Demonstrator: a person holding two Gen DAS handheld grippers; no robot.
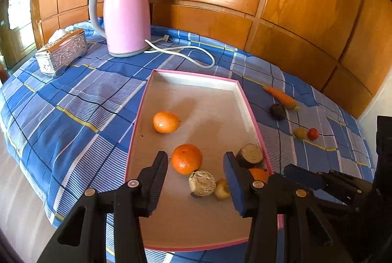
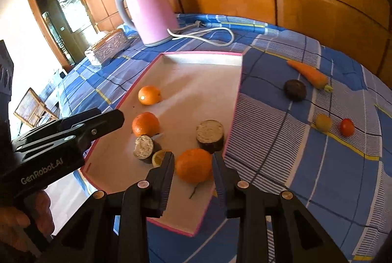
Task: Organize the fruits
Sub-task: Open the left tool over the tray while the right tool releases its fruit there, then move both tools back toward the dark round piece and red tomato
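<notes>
A pink-rimmed tray [image 1: 196, 78] [image 2: 203, 56] lies on the blue checked cloth. In it are three oranges [image 1: 166, 122] [image 1: 186, 159] [image 2: 194, 165], two brown cut pieces [image 1: 202, 183] [image 1: 250, 155] and a small yellow half [image 1: 222, 189]. My left gripper [image 1: 195, 165] hangs open and empty above the tray's near end. My right gripper [image 2: 193, 161] is in the tray with its fingers on either side of the nearest orange; I cannot tell whether they touch it. On the cloth right of the tray lie a carrot [image 2: 308, 74], a dark fruit [image 2: 295, 89], a yellow fruit [image 2: 323, 123] and a red tomato [image 2: 347, 127].
A pink kettle [image 1: 126, 15] with a white cord [image 1: 186, 54] stands behind the tray. A silver tissue box [image 1: 62, 51] sits at the back left. Wood panelling backs the table. The table edge drops off at the left.
</notes>
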